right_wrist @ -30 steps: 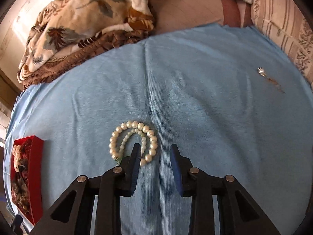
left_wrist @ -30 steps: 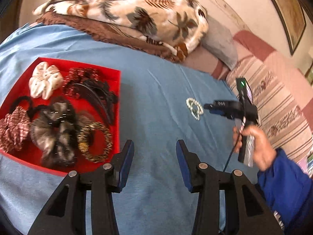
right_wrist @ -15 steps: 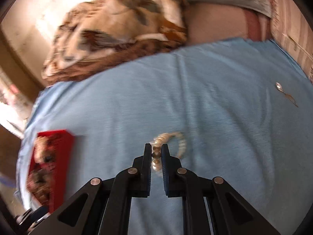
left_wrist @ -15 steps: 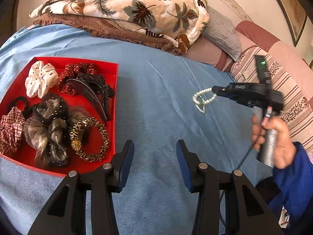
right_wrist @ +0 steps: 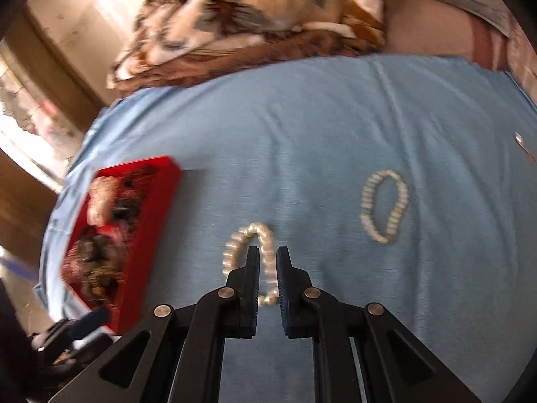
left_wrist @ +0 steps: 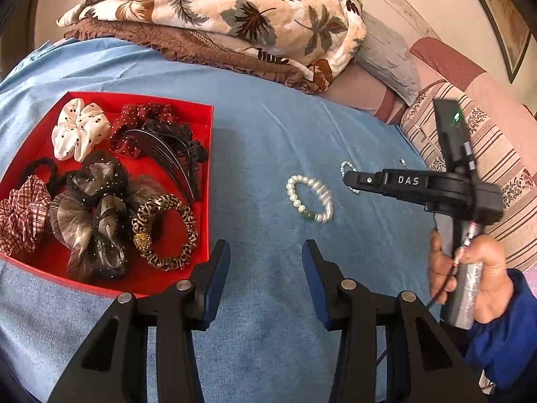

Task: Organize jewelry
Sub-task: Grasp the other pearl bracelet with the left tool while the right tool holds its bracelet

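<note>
While the left gripper (left_wrist: 265, 247) hangs half open and empty just right of the tray (left_wrist: 208, 168), the right gripper (right_wrist: 267, 252) pinches a pearl bracelet (right_wrist: 241, 238), partly hidden by its fingers. Farther from the tray, a blurred second bracelet (right_wrist: 384, 208) lies on the sheet (right_wrist: 302, 134).

Left wrist view: looks forward and steeply down along the left gripper (left_wrist: 265, 268) from low over the bed's blue sheet (left_wrist: 268, 134). Red tray (left_wrist: 209, 141) close at left, folded leaf-print blanket (left_wrist: 235, 10) far, striped bedding at right. The right gripper (left_wrist: 350, 181) shows from the side at right.

Right wrist view: looks down along the right gripper (right_wrist: 267, 268), also near the sheet (right_wrist: 335, 117), tilted and motion-blurred.

Shared by both: the sheet, the tray (right_wrist: 147, 221) at left, the blanket (right_wrist: 251, 16) far, and the pearl bracelets.
</note>
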`<state>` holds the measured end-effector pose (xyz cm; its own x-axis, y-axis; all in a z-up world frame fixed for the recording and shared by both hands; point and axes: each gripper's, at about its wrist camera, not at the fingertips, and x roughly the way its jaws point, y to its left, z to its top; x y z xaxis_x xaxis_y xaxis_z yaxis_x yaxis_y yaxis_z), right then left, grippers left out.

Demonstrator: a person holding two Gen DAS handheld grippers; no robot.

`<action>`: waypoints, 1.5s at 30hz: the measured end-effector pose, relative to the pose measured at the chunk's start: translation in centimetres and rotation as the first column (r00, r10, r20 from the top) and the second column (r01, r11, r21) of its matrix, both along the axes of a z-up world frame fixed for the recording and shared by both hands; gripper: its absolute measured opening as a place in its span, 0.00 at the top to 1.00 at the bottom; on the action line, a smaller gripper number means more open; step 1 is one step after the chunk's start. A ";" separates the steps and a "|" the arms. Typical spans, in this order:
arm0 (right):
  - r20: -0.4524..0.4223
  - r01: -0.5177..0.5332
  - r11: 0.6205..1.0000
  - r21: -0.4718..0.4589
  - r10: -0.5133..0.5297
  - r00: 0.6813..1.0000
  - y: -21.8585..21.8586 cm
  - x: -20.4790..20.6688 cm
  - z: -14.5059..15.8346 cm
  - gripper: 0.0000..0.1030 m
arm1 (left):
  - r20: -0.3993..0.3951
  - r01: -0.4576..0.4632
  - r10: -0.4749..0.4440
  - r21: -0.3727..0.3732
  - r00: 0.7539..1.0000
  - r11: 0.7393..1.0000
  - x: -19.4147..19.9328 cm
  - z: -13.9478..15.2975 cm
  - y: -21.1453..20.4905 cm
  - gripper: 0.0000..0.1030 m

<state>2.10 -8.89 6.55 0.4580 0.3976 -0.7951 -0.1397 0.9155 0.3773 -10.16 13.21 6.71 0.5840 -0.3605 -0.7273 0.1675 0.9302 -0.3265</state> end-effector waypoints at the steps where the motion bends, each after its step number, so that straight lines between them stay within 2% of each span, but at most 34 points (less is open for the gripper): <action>1: -0.004 0.018 1.000 -0.002 -0.018 1.000 -0.7 0.1 -0.2 0.89 | -0.001 0.001 -0.001 0.000 1.000 1.000 0.0 0.0 -0.1 0.58; 10: -0.016 0.192 0.978 -0.075 -0.194 0.981 -7.9 3.3 -2.4 0.86 | -0.019 0.031 -0.031 0.027 0.999 0.999 0.6 -0.7 -1.5 0.58; 15: -0.037 0.210 0.975 -0.072 -0.213 0.976 -8.5 5.4 -4.2 0.82 | -0.027 0.043 -0.042 0.067 0.999 0.997 0.9 -1.5 -2.3 0.58; 17: -0.018 0.213 0.975 -0.061 -0.214 0.977 -8.4 5.8 -4.3 0.75 | -0.033 0.045 -0.043 0.077 0.999 0.996 1.1 -1.8 -2.5 0.58; 22: -0.004 0.209 0.977 -0.045 -0.210 0.978 -8.0 6.5 -4.2 0.74 | -0.034 0.052 -0.049 0.111 0.998 0.992 0.9 -2.3 -3.2 0.58; 23: -0.002 0.188 0.979 -0.075 -0.189 0.982 -7.6 6.6 -4.3 0.75 | -0.028 0.054 -0.051 0.118 0.998 0.992 0.7 -2.2 -3.3 0.58; 25: 0.021 0.154 0.972 -0.180 -0.152 0.988 -6.6 6.2 -4.3 0.85 | -0.018 0.052 -0.050 0.124 0.999 0.991 0.5 -1.8 -3.5 0.58; 27: 0.036 0.114 0.962 -0.248 -0.109 0.993 -5.9 5.5 -4.1 0.90 | -0.021 0.043 -0.041 0.118 0.999 0.992 0.6 -1.5 -3.6 0.58; 28: 0.034 0.105 0.962 -0.251 -0.099 0.994 -6.1 5.0 -4.1 0.93 | -0.029 0.041 -0.038 0.106 0.999 0.993 0.8 -1.3 -3.7 0.58; 31: 0.026 0.094 0.968 -0.233 -0.090 0.996 -7.3 3.1 -4.0 0.94 | -0.050 0.035 -0.031 0.083 0.998 0.996 1.5 -0.8 -4.3 0.58; 38: 0.019 0.043 0.978 -0.204 -0.040 0.999 -9.7 -2.2 -4.1 0.93 | -0.071 0.051 -0.040 0.174 0.997 0.983 5.3 -0.9 -9.1 0.58; 42: 0.009 0.039 0.986 -0.162 -0.038 0.999 -10.6 -2.7 -4.1 0.93 | -0.108 0.031 -0.006 0.228 0.994 0.973 8.7 -2.7 -10.4 0.58; 45: 0.016 0.039 0.987 -0.157 -0.037 0.999 -10.6 -2.6 -4.3 0.93 | -0.148 0.005 0.029 0.229 0.989 0.973 11.2 -4.0 -10.3 0.58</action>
<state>-0.52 -19.47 2.27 0.4812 0.2503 -0.8401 -0.1075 0.9680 0.2268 1.00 2.95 2.73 0.4659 -0.1685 -0.8686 0.1215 0.9846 -0.1258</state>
